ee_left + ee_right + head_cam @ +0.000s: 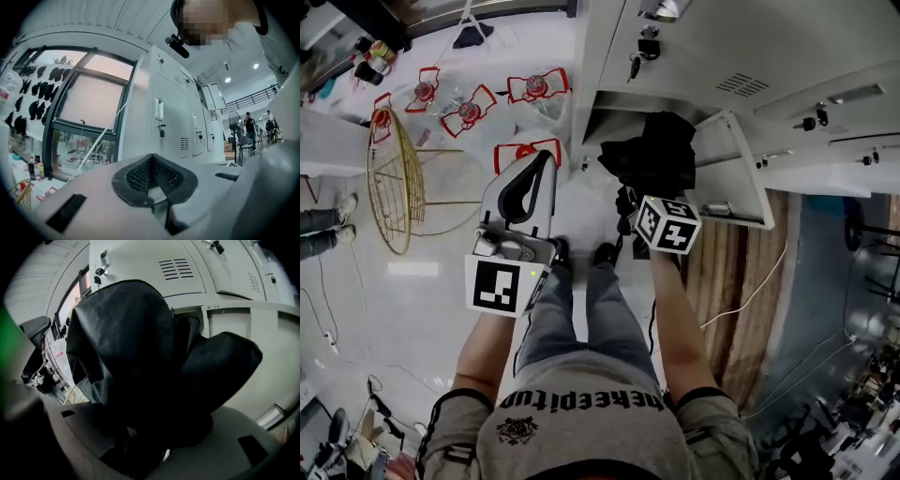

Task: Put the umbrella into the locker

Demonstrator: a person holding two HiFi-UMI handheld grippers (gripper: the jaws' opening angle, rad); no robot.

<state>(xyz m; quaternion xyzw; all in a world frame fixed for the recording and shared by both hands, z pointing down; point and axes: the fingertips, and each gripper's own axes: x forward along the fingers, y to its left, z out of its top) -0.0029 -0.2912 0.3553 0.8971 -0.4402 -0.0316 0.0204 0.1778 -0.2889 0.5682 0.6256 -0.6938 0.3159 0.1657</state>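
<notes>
Right claw (149,439) first: it's clenched wide on the black umbrella (140,357). Bunched fabric fills everything between the jaws, so I can't see the pads themselves. From the head view the umbrella (652,150) sits right at the mouth of the open locker compartment (587,129), with its top up against the opening. The right claw's marker cube (667,225) sits just below it. Whether fabric touches the locker frame, I can't tell.

Left claw (151,164): clenched on nothing, pads pressed together. It points level along the locker bank (168,117), with a big window (89,103) off to its left. In the head view the left claw (539,173) hangs left of the compartment, apart from the umbrella.

Around the compartment now. Its door (736,173) stands swung open on the right, close beside the umbrella, and that's the tight side. Above the compartment is a shut locker with a key in its lock (647,42).

Well left of the compartment, red-framed objects (469,108) and a gold wire basket (394,178) sit on the pale floor. Below and right of it, a white cable (750,291) trails across a wood-look floor strip (722,272). There's open floor just left of the compartment, and more between it and the person's shoes (605,253).
</notes>
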